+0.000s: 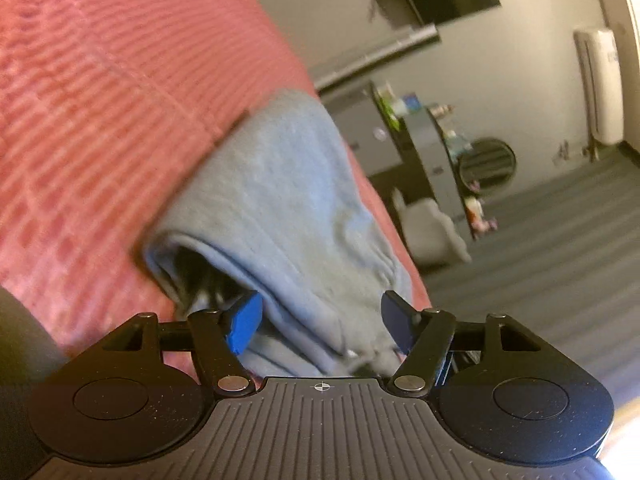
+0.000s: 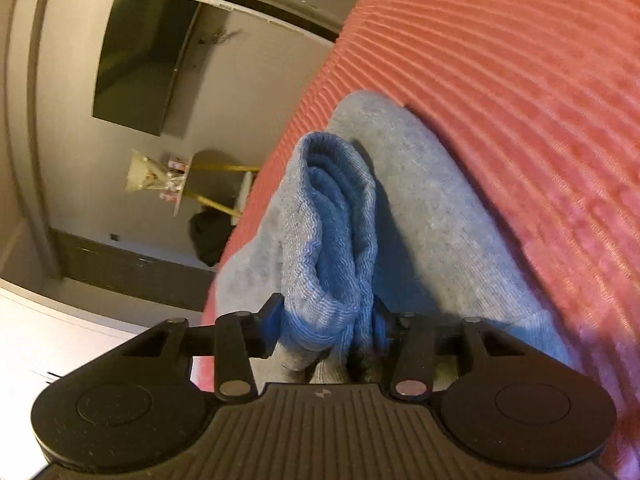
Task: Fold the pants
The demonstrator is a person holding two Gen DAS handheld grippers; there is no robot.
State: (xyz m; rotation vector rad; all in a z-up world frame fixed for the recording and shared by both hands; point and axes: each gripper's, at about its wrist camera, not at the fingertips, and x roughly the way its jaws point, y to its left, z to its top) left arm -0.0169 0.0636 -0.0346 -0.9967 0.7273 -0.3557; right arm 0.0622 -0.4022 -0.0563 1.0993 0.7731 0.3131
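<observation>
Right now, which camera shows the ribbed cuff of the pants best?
The right wrist view: the ribbed cuff stands bunched and sharp between the jaws of the right gripper. The left wrist view shows only blurred pants on the red blanket, no clear cuff.

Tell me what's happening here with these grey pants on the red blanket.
A person with a handheld tool in each hand is folding grey sweatpants on a red ribbed blanket. The right tool is pinching a bunched ribbed cuff. The left tool stands open, with a folded edge of the pants lying between its blue pads, not clamped. The pants are partly folded, near the blanket's edge.
</observation>
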